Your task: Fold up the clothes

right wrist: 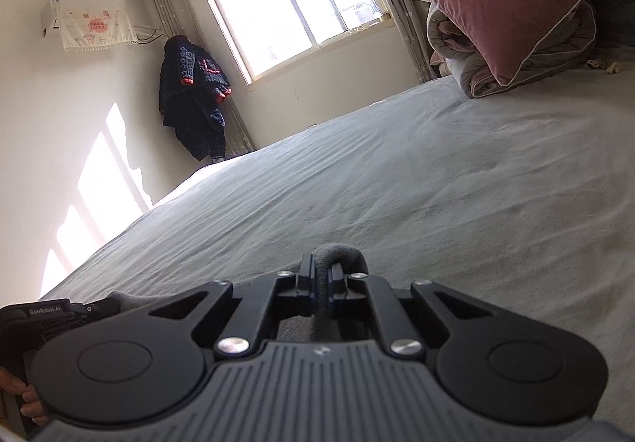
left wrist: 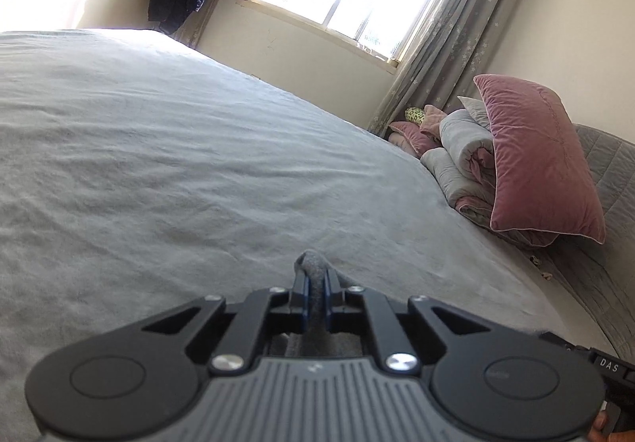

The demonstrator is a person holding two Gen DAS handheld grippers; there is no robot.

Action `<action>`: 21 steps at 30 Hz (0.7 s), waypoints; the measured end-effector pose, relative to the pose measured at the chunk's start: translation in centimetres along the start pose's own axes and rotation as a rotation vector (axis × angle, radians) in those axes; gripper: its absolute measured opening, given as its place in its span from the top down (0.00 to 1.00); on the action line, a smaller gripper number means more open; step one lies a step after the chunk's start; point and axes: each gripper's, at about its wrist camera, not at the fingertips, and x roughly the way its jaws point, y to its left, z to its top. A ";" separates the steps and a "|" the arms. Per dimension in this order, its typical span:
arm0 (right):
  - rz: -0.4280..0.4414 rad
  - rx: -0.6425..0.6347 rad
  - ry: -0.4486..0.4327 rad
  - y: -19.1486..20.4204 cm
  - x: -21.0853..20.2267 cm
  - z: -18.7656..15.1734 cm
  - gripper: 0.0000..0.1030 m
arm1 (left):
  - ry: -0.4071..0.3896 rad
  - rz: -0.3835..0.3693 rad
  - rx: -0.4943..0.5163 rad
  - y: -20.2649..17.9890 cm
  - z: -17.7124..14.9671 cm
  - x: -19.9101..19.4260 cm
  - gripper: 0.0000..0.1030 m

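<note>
1. The left gripper (left wrist: pixel 314 285) had its jaws pinched tight on a fold of grey garment (left wrist: pixel 313 263), which bulged out just past the fingertips.
2. The right gripper (right wrist: pixel 322 279) was clamped the same way on another grey fold of that garment (right wrist: pixel 339 249), looped over its tips.
3. Beyond both grippers spread the grey bedsheet (left wrist: pixel 178 148).
4. Far ahead and to the right of the left gripper, a pink pillow (left wrist: pixel 543 160) leaned on a rolled quilt (left wrist: pixel 460 164).
5. A dark jacket (right wrist: pixel 194 104) hung beside the window (right wrist: pixel 293 1).
</note>
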 end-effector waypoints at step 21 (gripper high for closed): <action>-0.075 -0.177 0.088 4.7 -0.3 -1.1 0.55 | -0.057 0.083 0.128 -4.6 -0.6 -2.0 0.41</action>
